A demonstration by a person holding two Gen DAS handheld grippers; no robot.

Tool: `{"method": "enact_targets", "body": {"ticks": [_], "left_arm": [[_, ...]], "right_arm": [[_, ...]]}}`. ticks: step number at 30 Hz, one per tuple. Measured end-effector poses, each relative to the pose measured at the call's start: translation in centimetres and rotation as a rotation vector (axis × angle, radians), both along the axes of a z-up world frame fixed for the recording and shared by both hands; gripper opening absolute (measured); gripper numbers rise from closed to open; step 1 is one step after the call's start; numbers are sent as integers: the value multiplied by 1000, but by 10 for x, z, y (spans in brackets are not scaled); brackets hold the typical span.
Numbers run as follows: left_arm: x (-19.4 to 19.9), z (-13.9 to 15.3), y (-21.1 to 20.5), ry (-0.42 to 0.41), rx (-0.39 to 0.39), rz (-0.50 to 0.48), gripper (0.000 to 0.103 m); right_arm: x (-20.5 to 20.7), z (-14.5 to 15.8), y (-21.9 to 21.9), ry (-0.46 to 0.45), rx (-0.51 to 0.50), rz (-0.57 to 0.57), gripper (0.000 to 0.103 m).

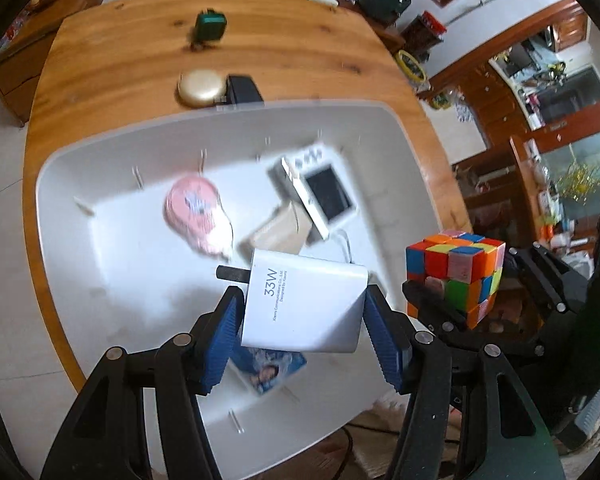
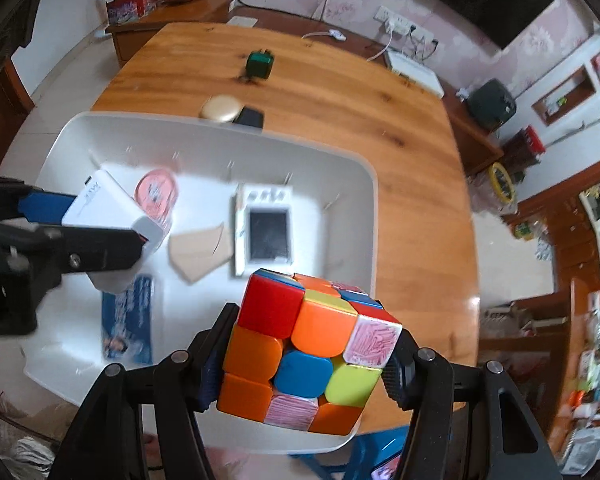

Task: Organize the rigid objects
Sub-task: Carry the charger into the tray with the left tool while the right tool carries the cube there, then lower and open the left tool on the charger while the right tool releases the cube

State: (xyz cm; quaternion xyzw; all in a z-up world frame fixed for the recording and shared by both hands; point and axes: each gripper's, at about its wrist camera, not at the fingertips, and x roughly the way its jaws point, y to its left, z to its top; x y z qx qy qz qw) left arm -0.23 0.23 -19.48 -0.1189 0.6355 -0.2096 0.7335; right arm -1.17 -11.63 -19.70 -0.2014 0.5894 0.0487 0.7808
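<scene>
My left gripper (image 1: 302, 316) is shut on a white 33W charger (image 1: 304, 304) and holds it above the white tray (image 1: 80, 264). It also shows in the right wrist view (image 2: 112, 216). My right gripper (image 2: 304, 356) is shut on a multicoloured puzzle cube (image 2: 308, 348), held above the tray's near right corner (image 2: 364, 208); the cube also shows at right in the left wrist view (image 1: 456, 276). In the tray lie a pink round case (image 1: 194, 210), a white handheld device with a dark screen (image 1: 324, 188), a beige block (image 1: 278, 232) and a blue card (image 1: 270, 368).
On the wooden table (image 1: 140, 60) beyond the tray sit a gold round case (image 1: 200, 87), a black block (image 1: 242, 88) and a green charger (image 1: 210, 26). A white box (image 2: 414, 70) and cables lie at the far edge. Cabinets stand to the right.
</scene>
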Motion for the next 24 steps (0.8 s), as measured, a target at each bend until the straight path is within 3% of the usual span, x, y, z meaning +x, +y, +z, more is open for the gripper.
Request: {"method": "enact_targets", "body": {"ticks": [12,24], "left_arm": [[-18,-14,-4,44,28,-12,64],[-25,-30,-1,110,30,-7,64]], "right_arm": [[-26,-17,-6,48,60,-37,64],[-26,-28,-2,90,81,-32,64]]}}
